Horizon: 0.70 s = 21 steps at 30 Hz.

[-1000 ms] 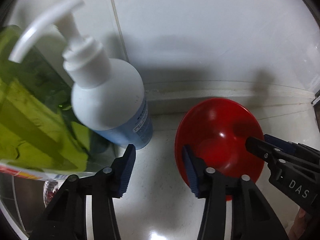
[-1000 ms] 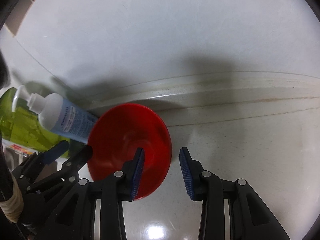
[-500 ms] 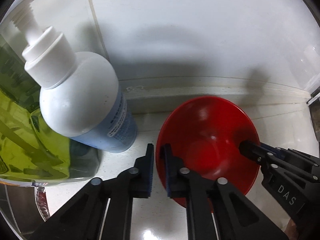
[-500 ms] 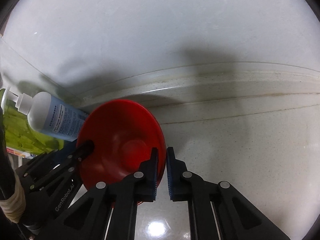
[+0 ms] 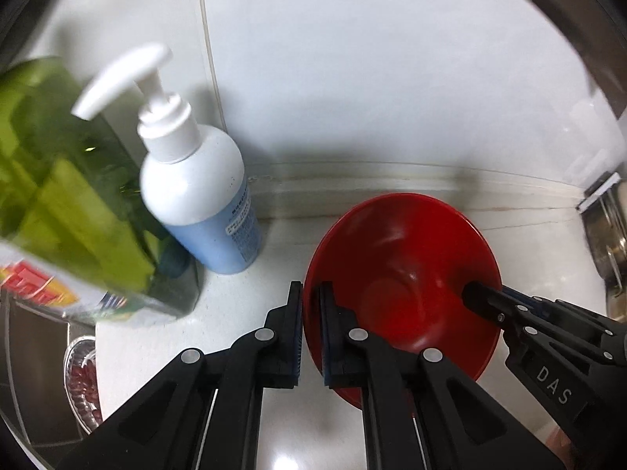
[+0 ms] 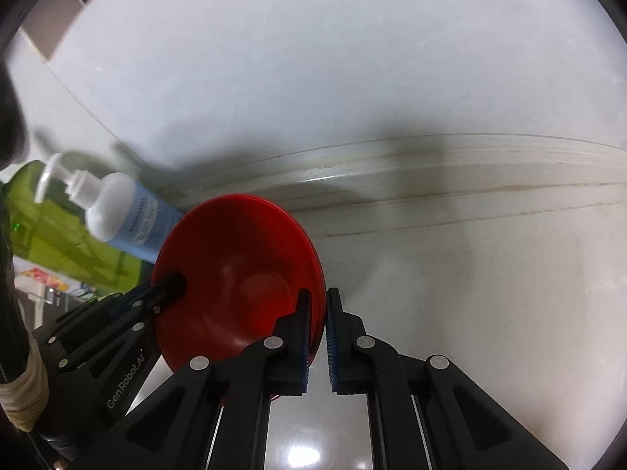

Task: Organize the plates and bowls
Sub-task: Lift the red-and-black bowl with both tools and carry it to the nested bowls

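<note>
A red bowl [image 5: 403, 274] hangs tilted just above the white counter, held by both grippers at once. My left gripper [image 5: 311, 293] is shut on the bowl's left rim, which passes between its blue pads. On the opposite rim my right gripper [image 6: 318, 301] is shut too, and the red bowl [image 6: 235, 270] fills the space to its left. Each view also shows the other gripper: the right gripper [image 5: 476, 293] at the bowl's right edge, the left gripper [image 6: 168, 284] at its left edge. The bowl is empty inside.
A white and blue pump bottle [image 5: 200, 196] stands left of the bowl beside a green bottle [image 5: 62, 196]. A sink edge with a small strainer [image 5: 80, 384] lies at the lower left. Metal ware [image 5: 607, 235] sits at the far right. The tiled wall [image 6: 313, 78] rises close behind.
Both grippers went from open beside the bowl's rims to shut on them. The bowl has since risen off the counter and the bottles have shifted in view.
</note>
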{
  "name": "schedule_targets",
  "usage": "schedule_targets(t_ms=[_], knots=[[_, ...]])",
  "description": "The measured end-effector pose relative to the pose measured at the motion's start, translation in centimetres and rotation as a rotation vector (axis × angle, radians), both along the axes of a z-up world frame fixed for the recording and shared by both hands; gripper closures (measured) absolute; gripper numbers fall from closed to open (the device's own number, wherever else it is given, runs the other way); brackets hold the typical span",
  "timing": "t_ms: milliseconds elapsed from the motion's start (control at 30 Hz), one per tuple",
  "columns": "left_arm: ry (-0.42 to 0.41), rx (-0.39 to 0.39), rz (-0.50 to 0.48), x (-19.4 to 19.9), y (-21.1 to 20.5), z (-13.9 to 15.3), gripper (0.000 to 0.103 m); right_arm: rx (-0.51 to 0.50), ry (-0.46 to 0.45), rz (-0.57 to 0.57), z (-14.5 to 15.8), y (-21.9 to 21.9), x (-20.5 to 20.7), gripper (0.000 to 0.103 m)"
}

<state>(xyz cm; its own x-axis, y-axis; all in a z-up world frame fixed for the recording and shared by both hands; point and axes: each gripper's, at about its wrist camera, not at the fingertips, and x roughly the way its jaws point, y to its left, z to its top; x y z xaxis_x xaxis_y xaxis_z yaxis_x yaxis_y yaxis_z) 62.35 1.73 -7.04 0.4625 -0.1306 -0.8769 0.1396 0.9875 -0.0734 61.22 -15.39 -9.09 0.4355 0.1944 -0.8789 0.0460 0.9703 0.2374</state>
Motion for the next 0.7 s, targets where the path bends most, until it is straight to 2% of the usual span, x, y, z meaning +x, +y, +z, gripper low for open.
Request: schedule_targets(t_ms=[367,700], knots=[[-0.069,-0.015,-0.087,-6.3,-2.7,4.4,0.094,0.014,-0.051,-0.068,4.3,-2.3,-7.3,0.095],[-0.092,-0.043,-0.184,-12.8,-7.1,6.4,0.093,0.031,-0.087,-0.159,5.6,-5.6,-14.4,0.094]])
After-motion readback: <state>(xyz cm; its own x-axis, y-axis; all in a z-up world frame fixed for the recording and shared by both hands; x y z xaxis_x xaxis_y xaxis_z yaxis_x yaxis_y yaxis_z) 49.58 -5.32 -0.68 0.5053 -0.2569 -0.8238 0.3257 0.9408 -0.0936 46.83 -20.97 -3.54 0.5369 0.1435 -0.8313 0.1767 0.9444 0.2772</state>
